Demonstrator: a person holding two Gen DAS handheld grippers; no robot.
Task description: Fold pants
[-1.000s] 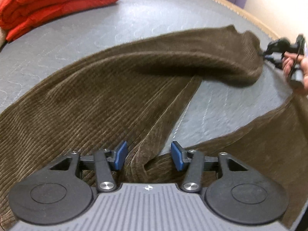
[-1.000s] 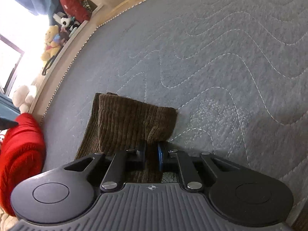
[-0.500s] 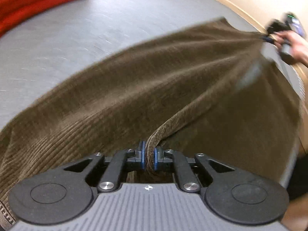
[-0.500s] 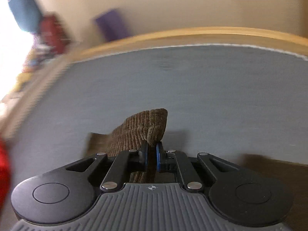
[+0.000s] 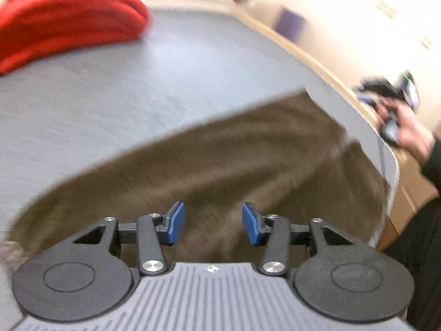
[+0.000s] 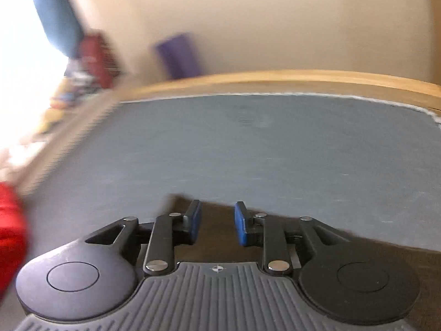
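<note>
Brown corduroy pants (image 5: 220, 160) lie spread in a long band across the grey quilted mattress (image 5: 137, 82), blurred by motion. My left gripper (image 5: 212, 223) is open and empty just above the near part of the pants. My right gripper (image 6: 217, 226) is open and empty over the pants' far end (image 6: 215, 220), of which only a dark strip shows under the fingers. The right gripper also shows in the left wrist view (image 5: 391, 102), held in a hand off the mattress edge, apart from the cloth.
A folded red blanket (image 5: 63, 19) lies at the far left of the mattress and shows at the left edge of the right wrist view (image 6: 11, 226). A wooden bed frame (image 6: 275, 80) borders the mattress. A purple object (image 6: 179, 55) stands by the wall.
Both grippers were shut on the pants half a second ago and have opened and let go. The pants now lie flat with one leg over the other. Both views are swinging.
</note>
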